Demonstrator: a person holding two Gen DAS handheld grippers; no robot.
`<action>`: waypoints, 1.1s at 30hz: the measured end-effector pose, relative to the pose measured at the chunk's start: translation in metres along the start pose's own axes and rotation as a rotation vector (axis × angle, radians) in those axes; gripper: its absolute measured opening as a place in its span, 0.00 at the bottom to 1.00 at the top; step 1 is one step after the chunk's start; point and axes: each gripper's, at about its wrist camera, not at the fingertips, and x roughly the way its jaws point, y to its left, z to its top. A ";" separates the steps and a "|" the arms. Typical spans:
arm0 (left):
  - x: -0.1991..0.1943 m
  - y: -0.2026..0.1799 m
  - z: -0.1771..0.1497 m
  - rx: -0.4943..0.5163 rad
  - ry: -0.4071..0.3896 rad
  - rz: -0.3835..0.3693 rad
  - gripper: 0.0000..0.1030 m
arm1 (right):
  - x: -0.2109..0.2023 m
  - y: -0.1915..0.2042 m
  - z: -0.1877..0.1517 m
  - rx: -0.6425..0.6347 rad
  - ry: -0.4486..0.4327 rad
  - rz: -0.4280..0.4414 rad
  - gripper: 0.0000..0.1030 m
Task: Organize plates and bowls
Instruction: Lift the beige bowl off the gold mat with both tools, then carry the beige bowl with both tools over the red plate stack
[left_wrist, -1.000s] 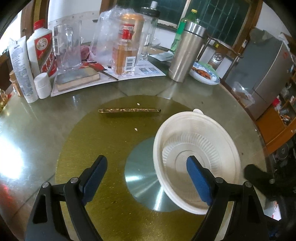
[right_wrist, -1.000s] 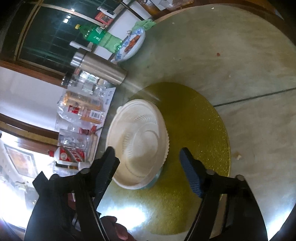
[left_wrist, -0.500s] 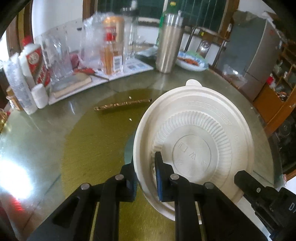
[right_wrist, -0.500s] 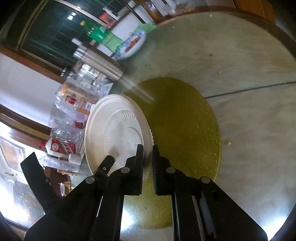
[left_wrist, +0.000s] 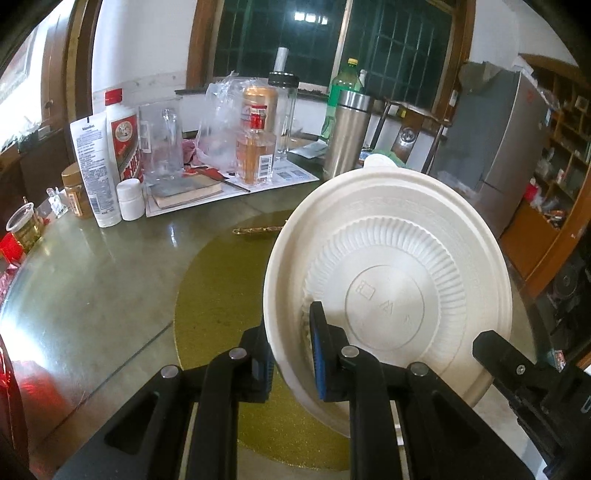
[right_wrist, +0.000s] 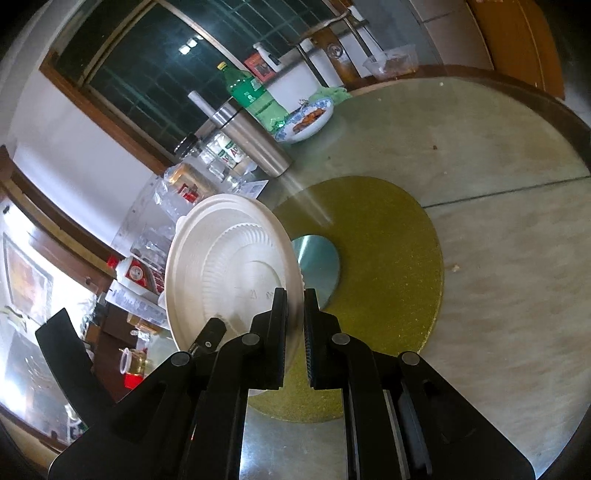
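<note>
Dark windows are backing a round glass table (left_wrist: 92, 280) crowded at its far side with bottles (left_wrist: 255, 147) and a steel flask (left_wrist: 347, 136). Above the gold disc (right_wrist: 388, 251), a white plastic bowl (left_wrist: 388, 288) is hanging tilted, underside showing. The left gripper (left_wrist: 291, 350) is pinching its rim, and the right gripper (right_wrist: 294, 325) is apparently clamping the opposite edge, though blur is hiding the contact.

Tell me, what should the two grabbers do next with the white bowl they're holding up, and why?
Probably carry the white bowl slowly sideways, both together. The left gripper and right gripper each pinch its rim, and it is tilted up off the gold mat. Moving unevenly could twist or drop it.
</note>
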 end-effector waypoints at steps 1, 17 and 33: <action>0.000 0.000 0.000 0.001 -0.008 -0.002 0.15 | -0.001 0.001 -0.001 -0.006 -0.006 -0.001 0.08; -0.017 0.008 -0.004 -0.017 -0.074 -0.017 0.15 | -0.009 0.013 -0.007 -0.085 -0.071 0.017 0.08; -0.038 0.011 -0.001 -0.028 -0.185 -0.016 0.15 | -0.025 0.028 -0.010 -0.144 -0.156 0.061 0.08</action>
